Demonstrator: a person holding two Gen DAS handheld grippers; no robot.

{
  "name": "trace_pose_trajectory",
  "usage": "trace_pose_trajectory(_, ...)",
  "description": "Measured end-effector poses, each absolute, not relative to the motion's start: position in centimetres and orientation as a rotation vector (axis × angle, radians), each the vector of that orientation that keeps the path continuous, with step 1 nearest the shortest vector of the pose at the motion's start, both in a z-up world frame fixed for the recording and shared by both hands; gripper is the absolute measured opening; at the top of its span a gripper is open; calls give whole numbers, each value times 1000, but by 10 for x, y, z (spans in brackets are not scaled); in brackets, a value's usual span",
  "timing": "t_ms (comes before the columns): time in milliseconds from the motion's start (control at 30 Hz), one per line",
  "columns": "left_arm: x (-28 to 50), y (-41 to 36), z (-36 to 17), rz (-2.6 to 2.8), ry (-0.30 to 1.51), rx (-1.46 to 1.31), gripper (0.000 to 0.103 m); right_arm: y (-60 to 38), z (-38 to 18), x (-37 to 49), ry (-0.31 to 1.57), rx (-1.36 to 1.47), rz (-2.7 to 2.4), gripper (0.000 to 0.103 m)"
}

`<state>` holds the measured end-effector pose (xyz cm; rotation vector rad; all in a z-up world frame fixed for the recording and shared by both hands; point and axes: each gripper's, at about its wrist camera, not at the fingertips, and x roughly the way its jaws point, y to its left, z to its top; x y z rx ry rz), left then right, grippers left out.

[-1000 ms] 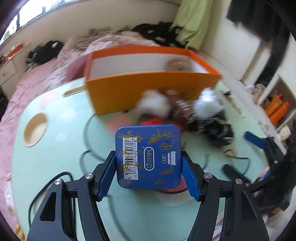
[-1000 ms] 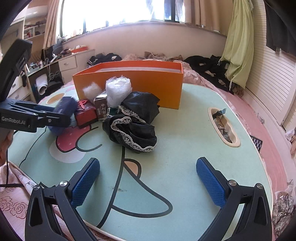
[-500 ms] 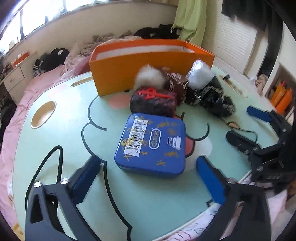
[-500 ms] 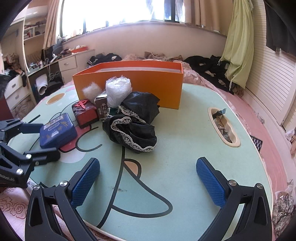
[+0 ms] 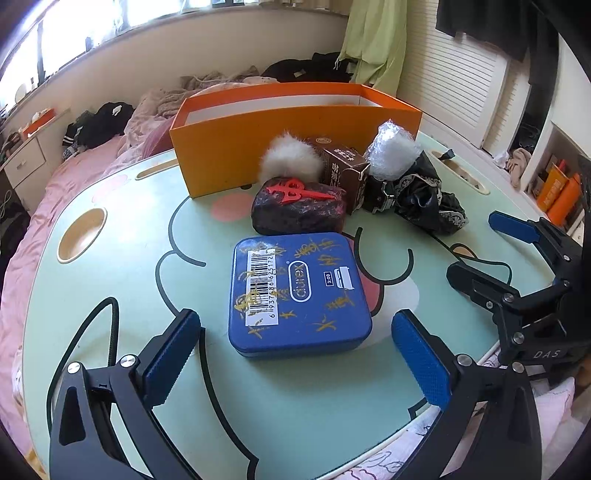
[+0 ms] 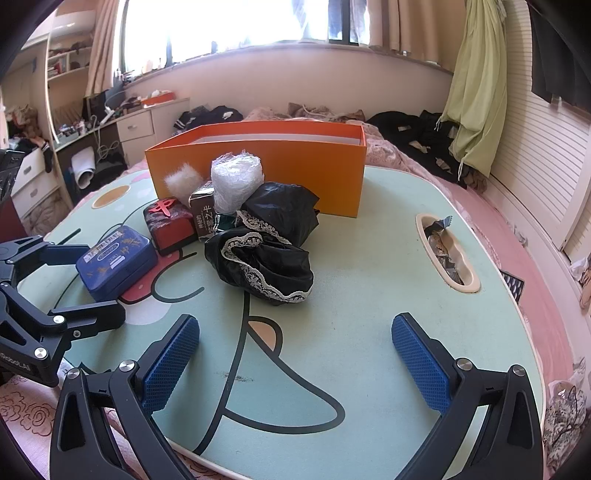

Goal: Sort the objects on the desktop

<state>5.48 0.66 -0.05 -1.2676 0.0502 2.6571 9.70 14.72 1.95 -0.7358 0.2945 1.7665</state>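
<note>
Nothing can be seen inside the orange box (image 5: 295, 122) at upper centre; most sorting is judged undone. Black lace cloth (image 6: 266, 258), red case (image 5: 299, 210) and blue tin (image 5: 299, 291) lie centre-frame on the table (image 6: 369, 266). Left gripper (image 5: 295, 354) and right gripper (image 6: 295, 362) are wide open, empty, the left's jaws having just been opened.

Bright daylight from the window (image 6: 258, 26) at the back, blown out to white. Soft, short shadows under the blue tin (image 5: 299, 295) and the orange box (image 6: 266, 162). Mild sheen on the green tabletop (image 6: 369, 258). Both views sharp, no motion blur. Strong fisheye bending toward the edges, dark vignette in all corners. Far clutter slightly soft.
</note>
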Motion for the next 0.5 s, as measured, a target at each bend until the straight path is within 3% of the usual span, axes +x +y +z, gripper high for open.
trace_pose_trajectory(433, 55, 7, 4, 2658, 50, -1246, 103, 148, 22, 98, 289, -723, 1774, 103)
trace_pose_trajectory(500, 55, 5, 4, 2657, 48, -1245, 103, 145, 27, 99, 269, -701, 1776, 91)
